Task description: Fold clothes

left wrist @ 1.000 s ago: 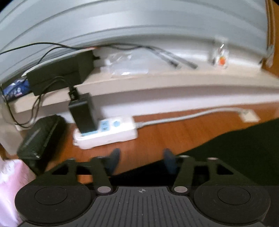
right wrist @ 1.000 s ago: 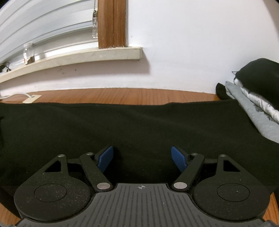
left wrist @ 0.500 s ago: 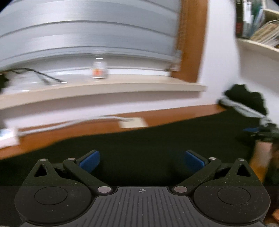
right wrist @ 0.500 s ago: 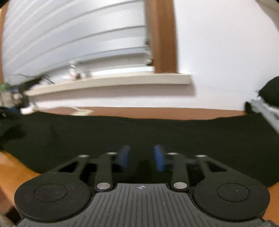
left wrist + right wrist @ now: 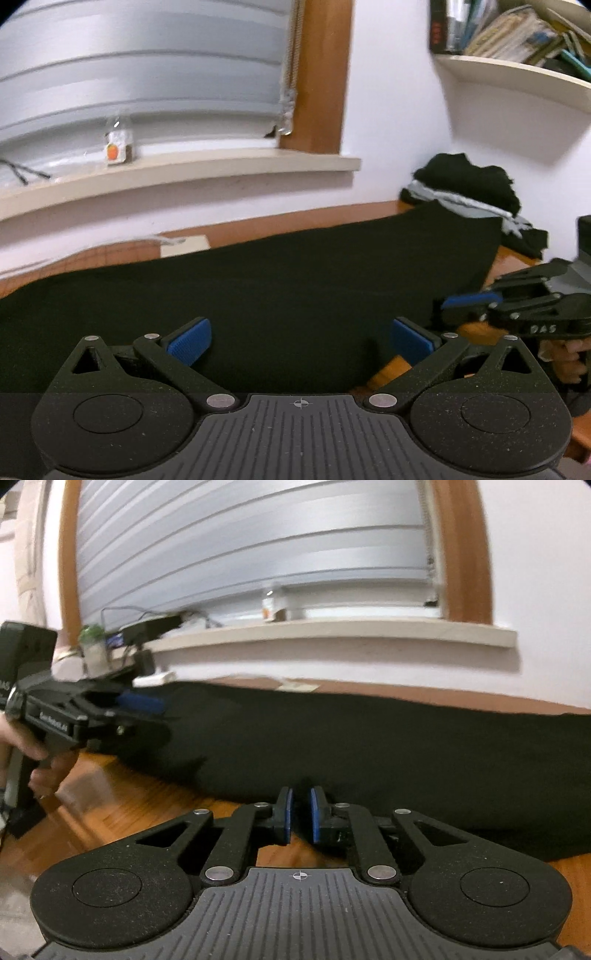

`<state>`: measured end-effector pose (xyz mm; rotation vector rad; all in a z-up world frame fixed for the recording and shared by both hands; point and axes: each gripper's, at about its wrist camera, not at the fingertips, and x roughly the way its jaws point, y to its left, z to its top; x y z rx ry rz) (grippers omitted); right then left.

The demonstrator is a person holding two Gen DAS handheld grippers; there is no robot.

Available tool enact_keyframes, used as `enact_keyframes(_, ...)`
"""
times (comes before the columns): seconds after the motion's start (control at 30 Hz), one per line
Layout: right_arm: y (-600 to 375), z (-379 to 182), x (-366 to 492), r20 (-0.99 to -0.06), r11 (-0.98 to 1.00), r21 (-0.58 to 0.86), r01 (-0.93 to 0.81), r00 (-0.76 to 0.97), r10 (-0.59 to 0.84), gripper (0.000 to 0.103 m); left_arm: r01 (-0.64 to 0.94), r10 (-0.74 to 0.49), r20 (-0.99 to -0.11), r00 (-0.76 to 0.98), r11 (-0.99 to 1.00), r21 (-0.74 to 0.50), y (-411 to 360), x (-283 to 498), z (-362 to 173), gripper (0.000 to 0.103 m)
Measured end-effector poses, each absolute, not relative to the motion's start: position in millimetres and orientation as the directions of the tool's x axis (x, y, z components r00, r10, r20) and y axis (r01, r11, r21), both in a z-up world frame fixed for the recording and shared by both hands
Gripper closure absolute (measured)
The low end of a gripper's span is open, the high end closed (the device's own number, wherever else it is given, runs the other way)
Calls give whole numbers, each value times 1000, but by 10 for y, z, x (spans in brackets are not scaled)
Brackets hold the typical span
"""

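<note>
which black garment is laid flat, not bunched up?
The large black cloth spread across the wooden table. The other black garment sits crumpled on top of the grey-white pile against the far wall.

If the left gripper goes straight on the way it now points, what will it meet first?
Most likely the black cloth spread on the table: the left gripper points slightly down over it, jaws wide with nothing between them. Depth is unclear, so where exactly it lands is uncertain.
</note>
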<state>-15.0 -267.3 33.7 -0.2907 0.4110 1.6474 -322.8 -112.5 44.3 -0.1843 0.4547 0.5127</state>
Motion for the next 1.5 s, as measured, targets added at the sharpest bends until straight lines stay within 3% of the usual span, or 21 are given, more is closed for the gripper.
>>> enact_keyframes(0.03, -2676, 322, -175, -431, -92, 95, -991, -125, 894, 91, -505, 427, -472, 771, 862, -45, -1141, -3215, 437, 8)
enact_keyframes(0.13, -2665, 276, -246, -453, -118, 101, -988, -151, 879, 91, -489, 415, -503, 758, 872, -18, -1178, -3180, 410, 40)
enact_keyframes(0.23, -2587, 265, -345, -460, -141, 75, -987, -160, 873, 91, -483, 410, -523, 747, 876, -4, -1200, -3170, 367, 50)
enact_keyframes(0.33, -2476, 292, -419, -428, -157, 47, -987, -161, 889, 91, -479, 417, -519, 746, 877, 16, -1246, -3177, 364, 49)
enact_keyframes(0.43, -2383, 363, -411, -372, -162, 54, -985, -171, 912, 91, -465, 438, -508, 742, 882, 81, -1350, -3154, 361, 40)
enact_keyframes(0.6, -2217, 537, -353, -306, -155, 62, -986, -167, 937, 91, -462, 475, -513, 715, 872, 164, -1407, -3057, 317, 38)
enact_keyframes(0.7, -2142, 605, -307, -288, -141, 75, -987, -157, 945, 91, -470, 528, -513, 677, 846, 251, -1370, -3009, 314, 51)
enact_keyframes(0.73, -2123, 611, -291, -289, -140, 84, -987, -158, 944, 91, -473, 539, -514, 668, 840, 266, -1341, -3007, 327, 61)
enact_keyframes(0.87, -2077, 586, -230, -294, -132, 115, -985, -160, 942, 91, -485, 511, -512, 691, 852, 196, -1111, -3086, 513, 81)
enact_keyframes(1.17, -2150, 527, -274, -354, -156, 135, -978, -195, 915, 87, -486, 471, -521, 712, 866, 120, -621, -2981, 803, 81)
enact_keyframes(1.5, -1682, 576, -698, -430, -273, 68, -960, -275, 860, 84, -496, 405, -552, 729, 868, -19, -249, -3032, 738, 81)
